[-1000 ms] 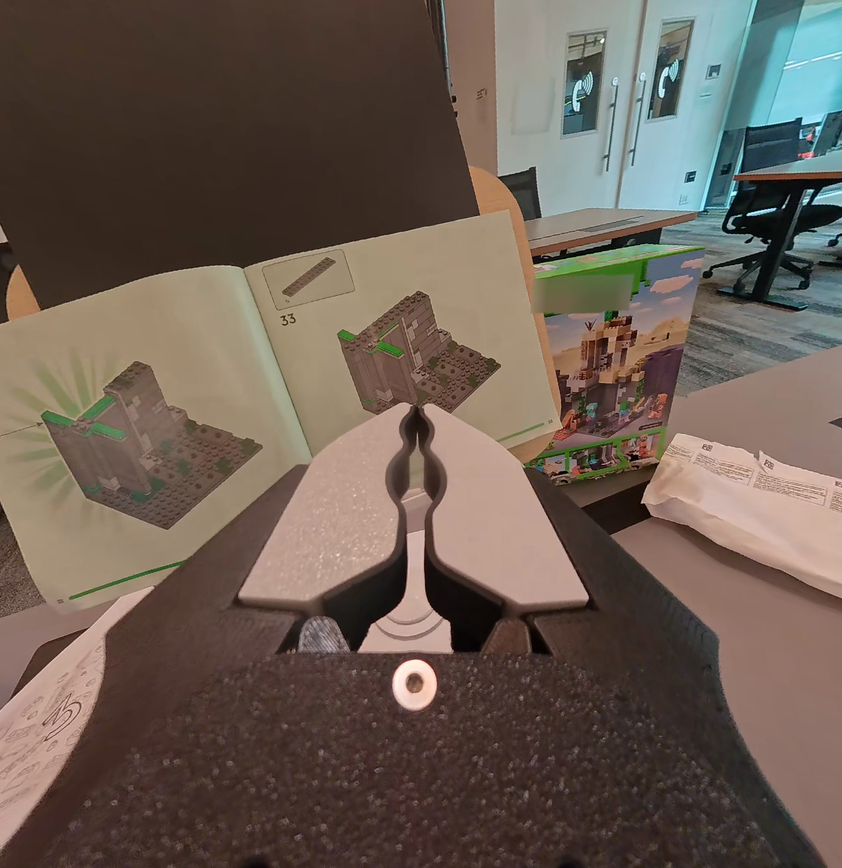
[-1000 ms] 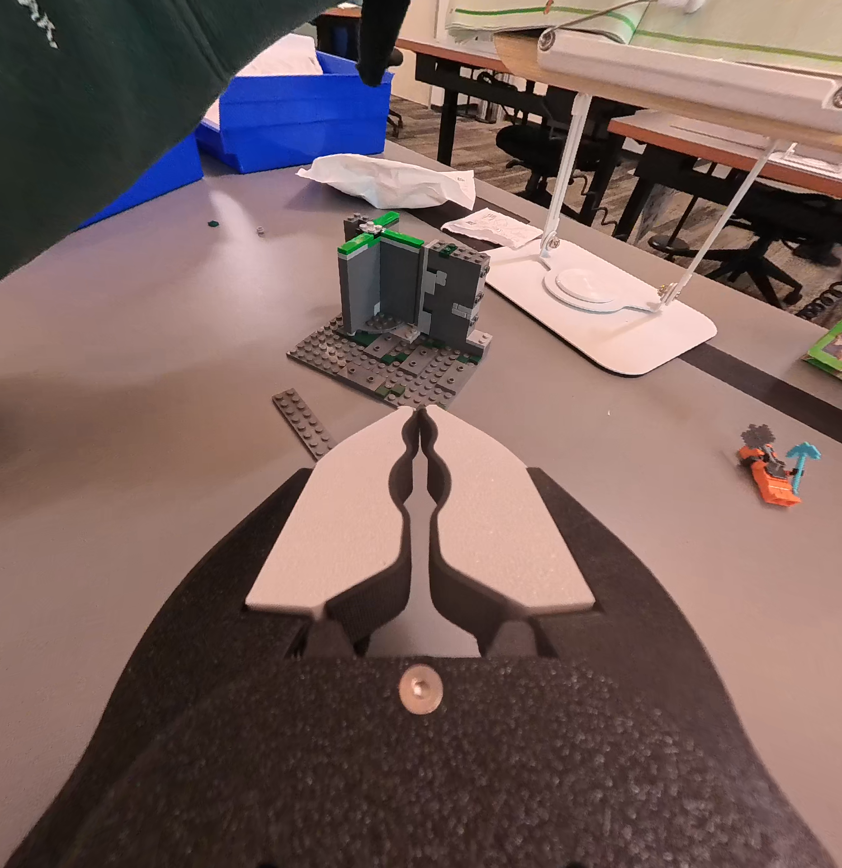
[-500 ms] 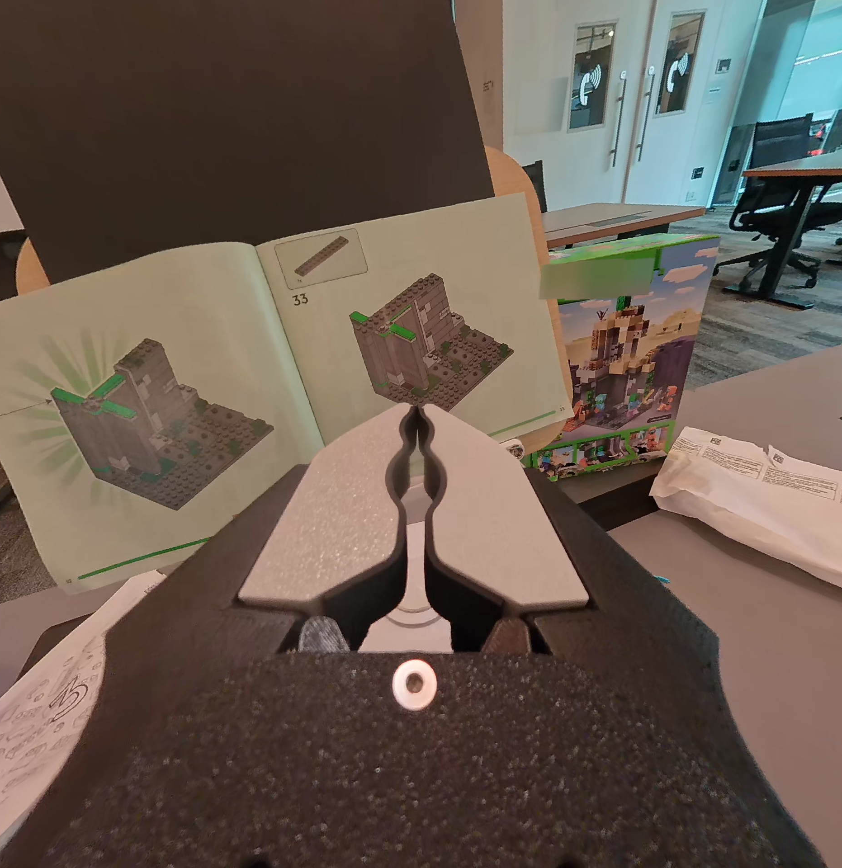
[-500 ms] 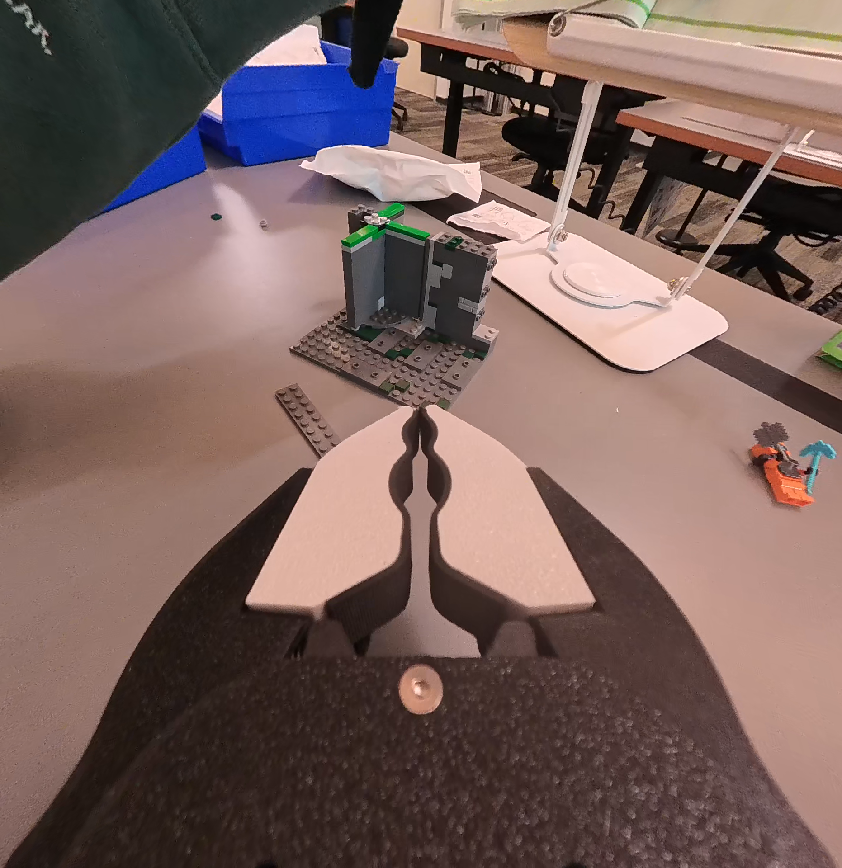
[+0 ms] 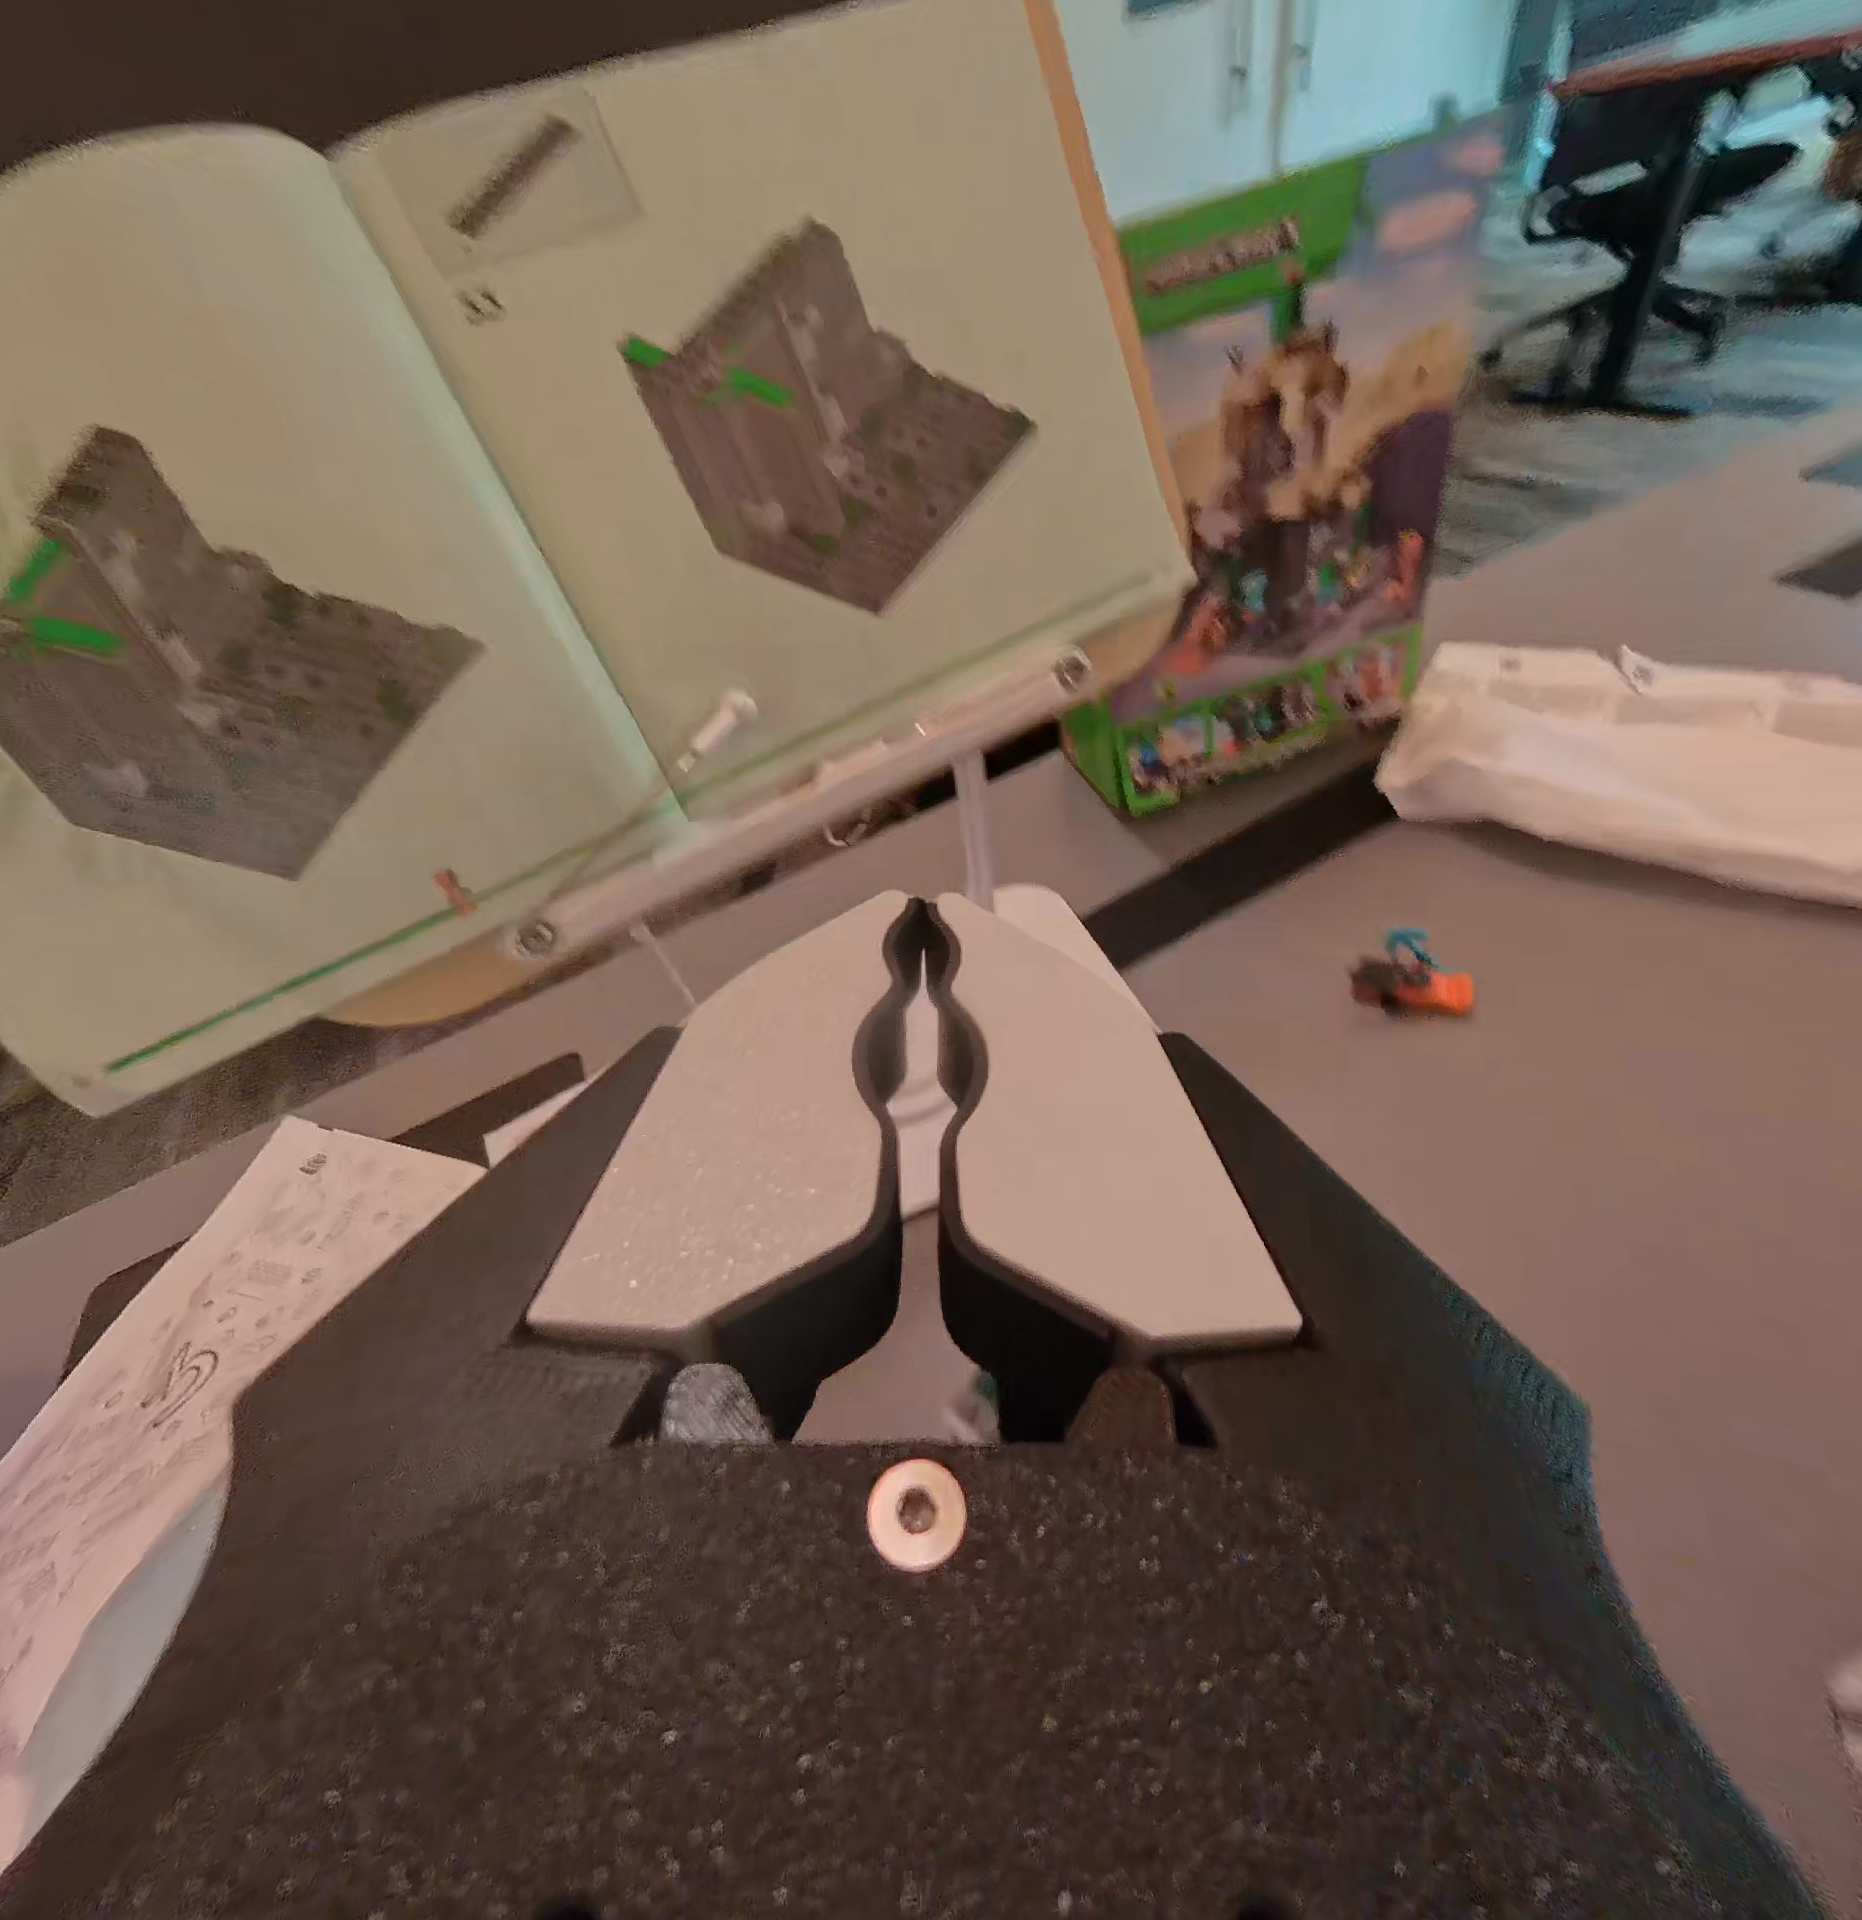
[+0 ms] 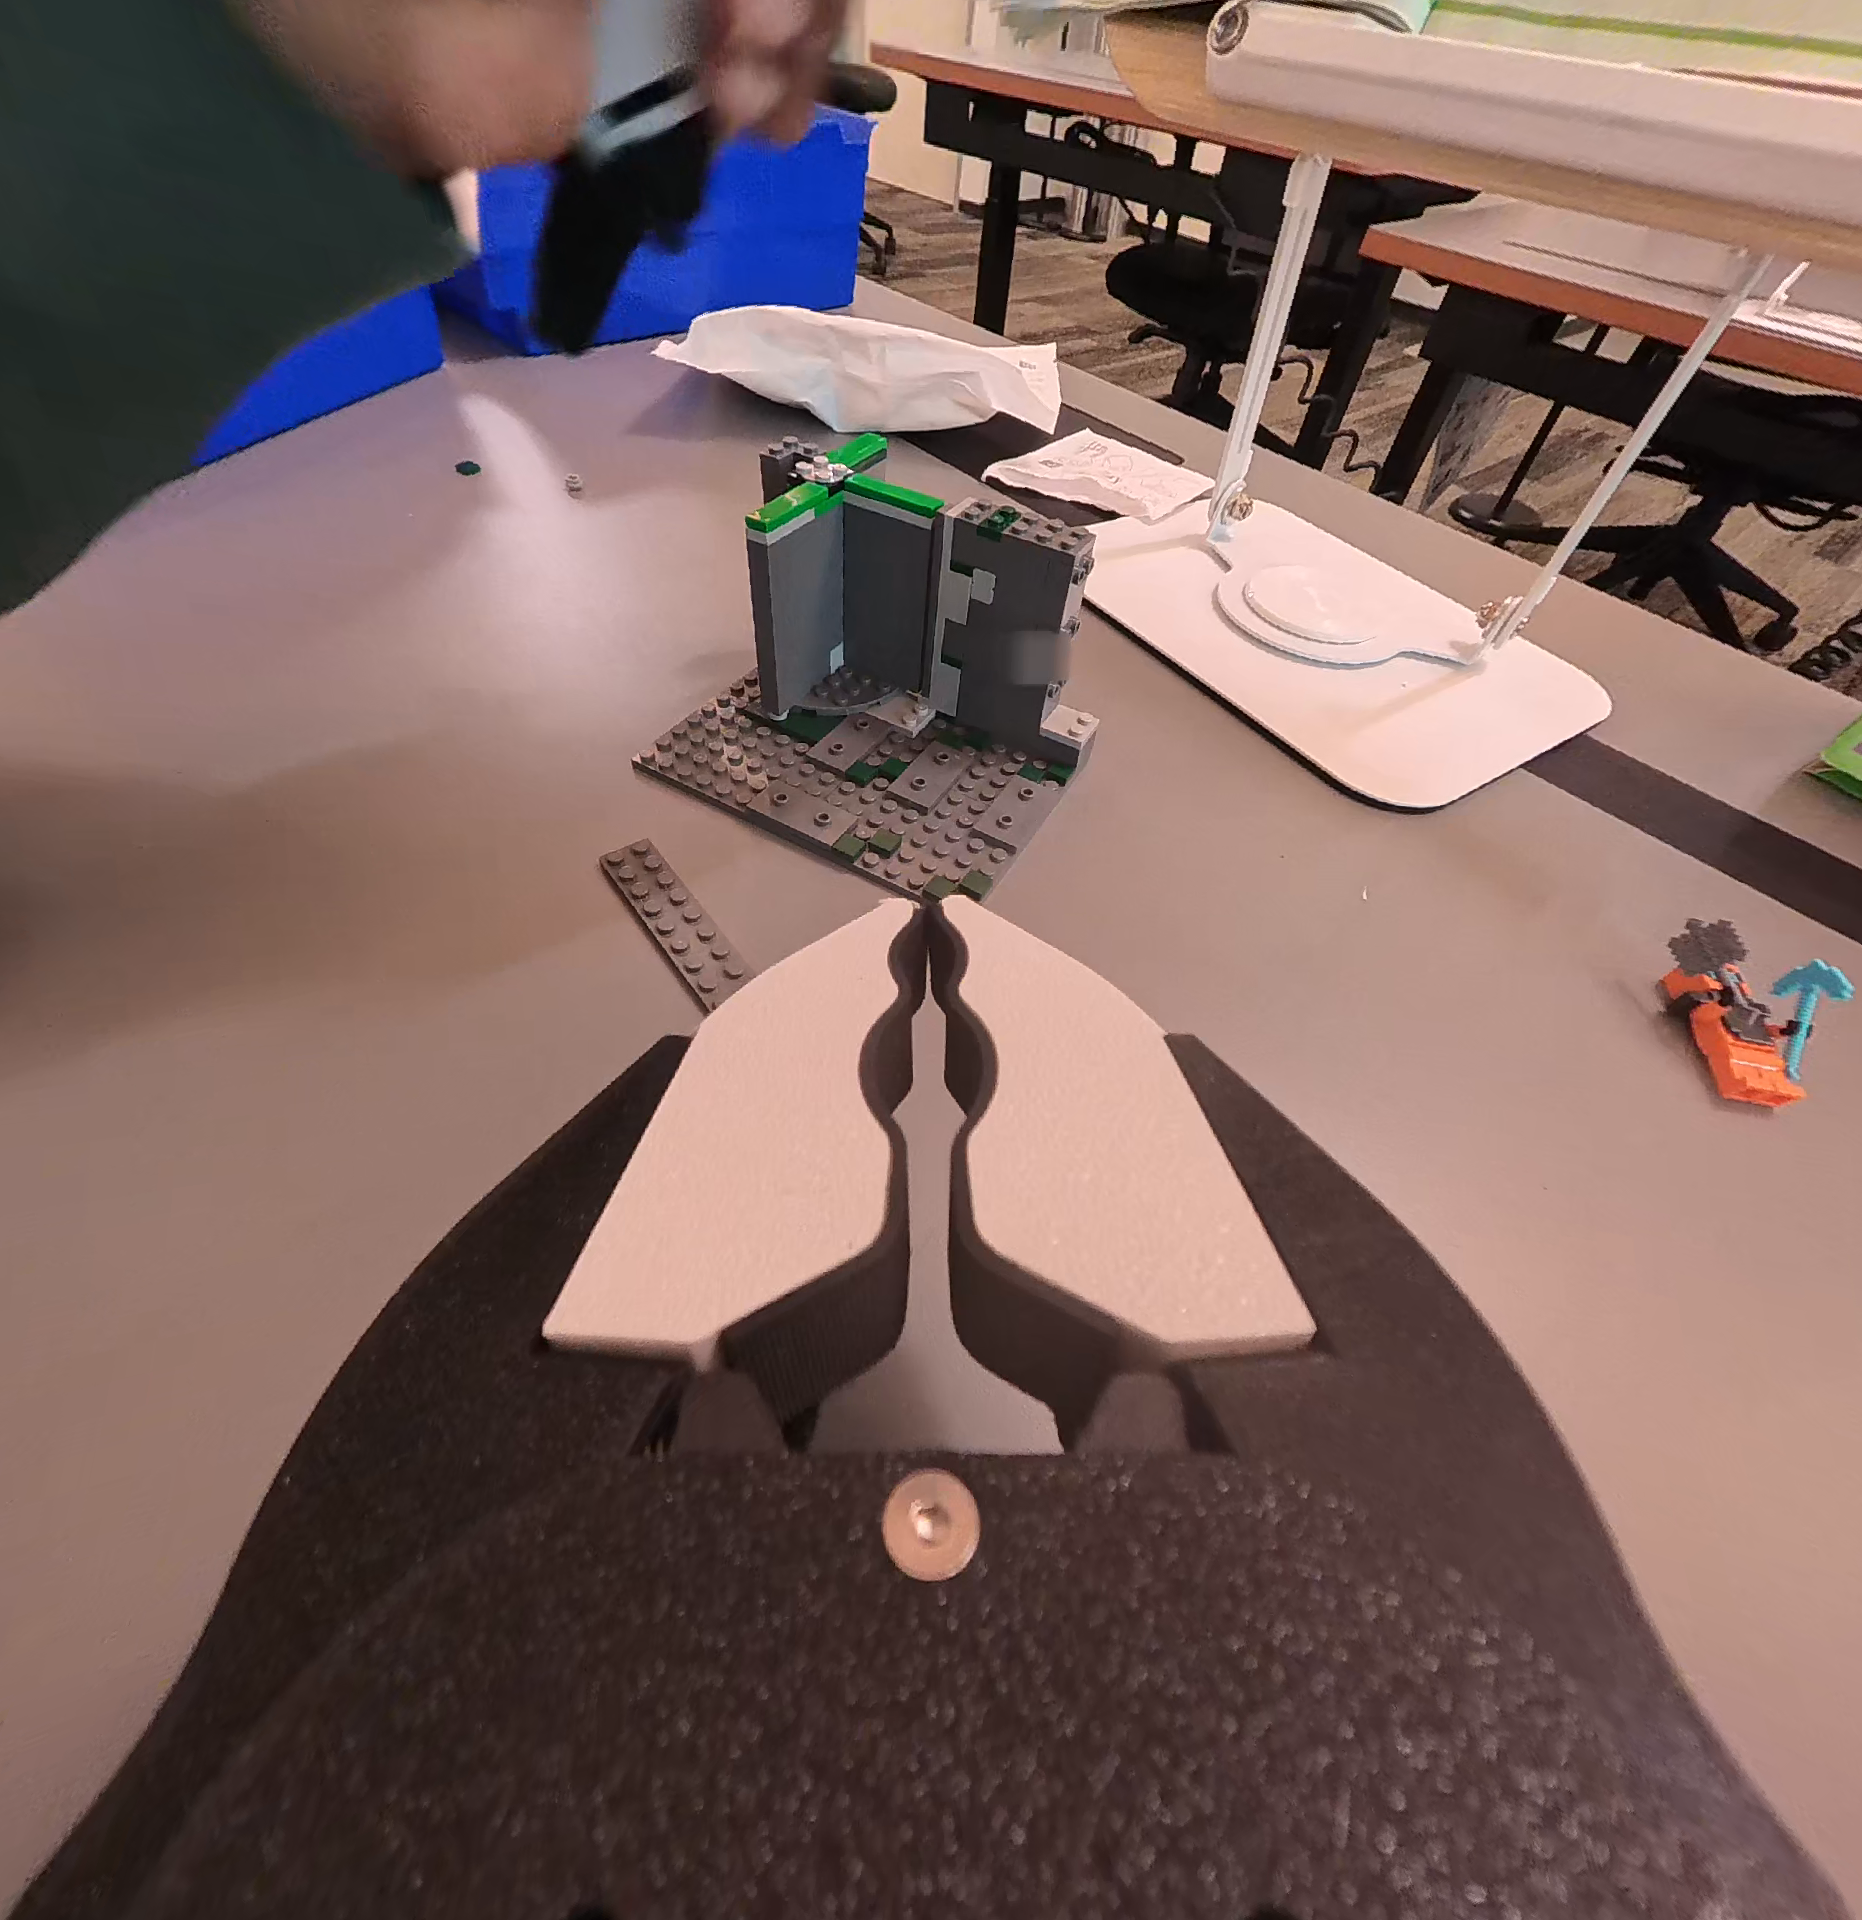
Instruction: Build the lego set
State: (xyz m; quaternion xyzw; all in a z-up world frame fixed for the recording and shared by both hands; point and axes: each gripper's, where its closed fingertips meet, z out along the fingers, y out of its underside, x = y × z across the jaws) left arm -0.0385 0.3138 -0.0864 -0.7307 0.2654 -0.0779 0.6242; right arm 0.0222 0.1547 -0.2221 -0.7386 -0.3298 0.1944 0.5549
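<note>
While both hover empty, left gripper (image 5: 929, 914) and right gripper (image 6: 929, 910) are closed.

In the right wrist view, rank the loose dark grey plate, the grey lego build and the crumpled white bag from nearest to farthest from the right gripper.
From the right gripper:
1. Dark grey plate, flat on the table, just left of the fingertips.
2. Grey lego build, straight ahead.
3. White bag, behind the build.
</note>
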